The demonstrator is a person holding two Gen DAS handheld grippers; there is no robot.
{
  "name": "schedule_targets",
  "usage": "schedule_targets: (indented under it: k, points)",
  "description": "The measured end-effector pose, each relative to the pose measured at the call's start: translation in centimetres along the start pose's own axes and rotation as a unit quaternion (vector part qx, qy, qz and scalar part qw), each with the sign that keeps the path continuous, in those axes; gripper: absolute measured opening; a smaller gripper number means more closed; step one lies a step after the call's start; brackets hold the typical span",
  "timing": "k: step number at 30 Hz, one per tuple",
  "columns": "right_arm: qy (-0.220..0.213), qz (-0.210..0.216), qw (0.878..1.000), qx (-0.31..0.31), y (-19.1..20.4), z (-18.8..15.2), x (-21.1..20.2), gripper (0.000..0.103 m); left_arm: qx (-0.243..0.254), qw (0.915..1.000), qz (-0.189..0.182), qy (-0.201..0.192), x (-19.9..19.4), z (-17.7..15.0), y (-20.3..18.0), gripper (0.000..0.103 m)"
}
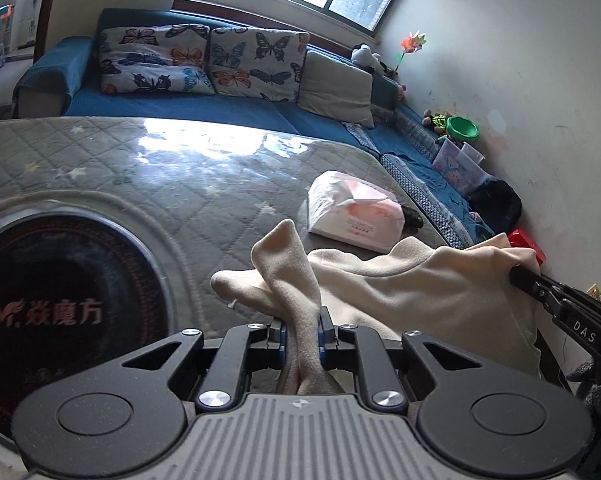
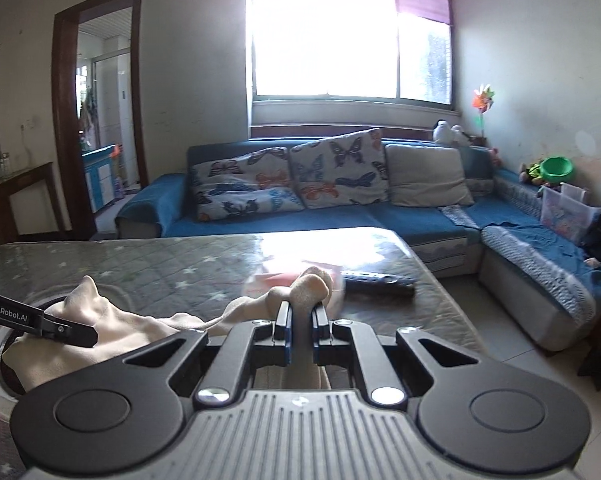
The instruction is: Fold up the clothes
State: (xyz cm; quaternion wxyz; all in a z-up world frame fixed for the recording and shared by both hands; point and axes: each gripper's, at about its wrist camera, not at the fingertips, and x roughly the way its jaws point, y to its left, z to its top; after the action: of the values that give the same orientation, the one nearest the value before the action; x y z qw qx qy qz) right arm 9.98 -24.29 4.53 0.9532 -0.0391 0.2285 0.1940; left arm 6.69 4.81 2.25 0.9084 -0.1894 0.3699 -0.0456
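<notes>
Quilted table (image 1: 100, 152), both grippers pinching cream garment (image 1: 400, 280), its lower part hidden, remote (image 2: 380, 282) blurred

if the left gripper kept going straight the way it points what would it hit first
Probably the grey quilted table top: the left gripper, shut on the cream fleece garment, angles down toward it, left of the white-and-pink tissue pack. Depth unclear.
</notes>
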Motion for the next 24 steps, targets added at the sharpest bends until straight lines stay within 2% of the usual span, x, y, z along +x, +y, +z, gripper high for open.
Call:
schedule_targets:
  k: [10, 24]
  points:
    - [0.016, -0.029, 0.999, 0.006, -2.8, -0.8, 1.6, 0.008, 0.019, 0.9995, 0.013, 0.022, 3.8, 0.4, -2.7, 0.015]
    - [0.058, -0.052, 0.997, 0.012, -4.1, -3.7, 4.5, 0.006, 0.021, 0.9974, 0.03, 0.061, 6.5, -1.6, -2.1, 0.016]
